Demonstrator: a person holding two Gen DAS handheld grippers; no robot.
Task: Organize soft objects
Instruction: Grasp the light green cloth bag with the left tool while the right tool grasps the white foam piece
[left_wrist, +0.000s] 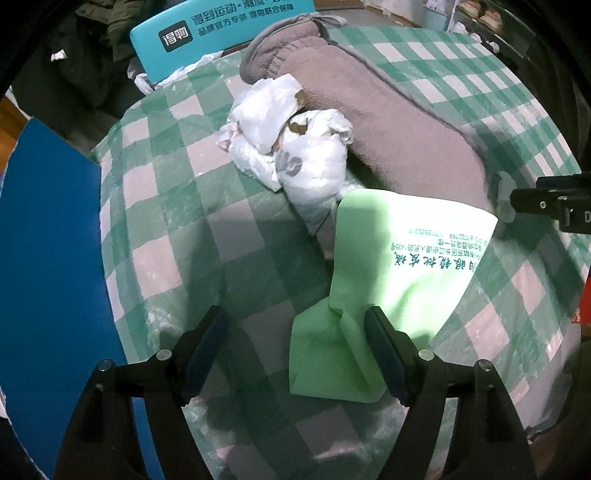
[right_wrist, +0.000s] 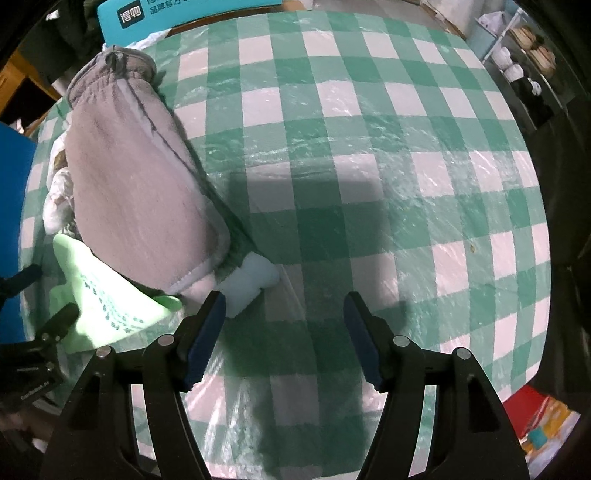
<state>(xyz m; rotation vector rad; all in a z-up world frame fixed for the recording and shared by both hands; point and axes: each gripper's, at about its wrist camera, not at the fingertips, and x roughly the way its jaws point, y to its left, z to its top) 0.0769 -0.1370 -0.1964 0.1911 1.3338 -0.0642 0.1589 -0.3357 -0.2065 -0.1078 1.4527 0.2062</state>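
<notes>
Checked green-and-white cloth under clear plastic covers the bench (right_wrist: 369, 129). The left gripper (left_wrist: 295, 332) points down with its jaws wide apart, holding nothing; the pale green printed cloth (left_wrist: 402, 258) lies flat, touching its right finger. The right gripper (right_wrist: 284, 317) hangs with jaws parted and empty, just beside the folded grey fleece garment (right_wrist: 129, 177).

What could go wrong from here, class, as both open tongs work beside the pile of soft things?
1. The left tongs stand open with one finger over the green cloth; closing now may catch only a fold.
2. The right tongs sit beside the white sponge, tucked against the grey towel; a grab may drag both.
</notes>
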